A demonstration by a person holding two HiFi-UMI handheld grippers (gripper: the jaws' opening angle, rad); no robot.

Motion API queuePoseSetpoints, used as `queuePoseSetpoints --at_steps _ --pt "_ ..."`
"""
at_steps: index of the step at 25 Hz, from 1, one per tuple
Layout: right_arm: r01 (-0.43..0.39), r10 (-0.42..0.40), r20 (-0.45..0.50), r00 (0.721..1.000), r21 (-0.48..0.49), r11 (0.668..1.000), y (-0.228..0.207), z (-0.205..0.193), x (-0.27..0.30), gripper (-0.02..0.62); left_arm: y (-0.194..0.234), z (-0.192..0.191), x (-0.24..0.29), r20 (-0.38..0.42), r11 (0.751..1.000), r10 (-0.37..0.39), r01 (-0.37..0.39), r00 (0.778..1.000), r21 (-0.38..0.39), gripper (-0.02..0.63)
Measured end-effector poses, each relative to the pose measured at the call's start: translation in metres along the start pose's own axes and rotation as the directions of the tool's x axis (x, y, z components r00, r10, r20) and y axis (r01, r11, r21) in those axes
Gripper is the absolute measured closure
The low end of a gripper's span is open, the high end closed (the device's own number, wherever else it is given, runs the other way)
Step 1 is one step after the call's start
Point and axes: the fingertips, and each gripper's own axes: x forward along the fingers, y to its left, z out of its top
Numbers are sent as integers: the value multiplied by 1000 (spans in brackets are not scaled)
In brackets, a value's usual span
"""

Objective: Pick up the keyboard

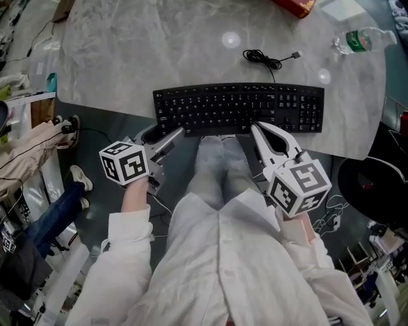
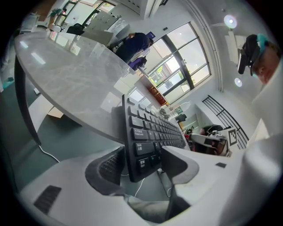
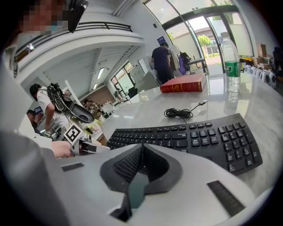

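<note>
The black keyboard (image 1: 236, 108) lies flat on the grey marble table (image 1: 159, 44), along its near edge. My left gripper (image 1: 167, 134) is at the keyboard's front left corner and stands open. In the left gripper view the keyboard (image 2: 150, 132) has that corner between the jaws of the left gripper (image 2: 141, 153), one jaw under it and one over the keys. My right gripper (image 1: 258, 127) is shut and empty, its tip at the keyboard's front edge, right of middle. The right gripper view shows the right gripper (image 3: 141, 148) with its pads together, just short of the keyboard (image 3: 199, 132).
The keyboard's coiled black cable (image 1: 264, 59) lies behind it. A water bottle (image 1: 357, 41) and a red book (image 1: 293, 6) stand at the table's far right. My legs are under the table edge. People stand in the background of both gripper views.
</note>
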Motion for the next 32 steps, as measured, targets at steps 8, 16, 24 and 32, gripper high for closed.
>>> queuePoseSetpoints --at_steps 8,16,24,32 --pt "59 -59 12 998 23 998 -19 -1 -12 565 -6 4 5 19 997 -67 68 998 -48 360" --pt "121 -121 26 992 18 993 -42 -1 -24 563 -6 3 4 9 996 -51 51 999 -70 379" --pt "188 -189 33 981 52 981 -75 0 -41 563 -7 4 3 -8 997 -40 40 999 -71 380" --pt "246 -247 21 969 56 968 -111 0 -54 561 -6 3 3 -13 996 -30 29 999 -81 380"
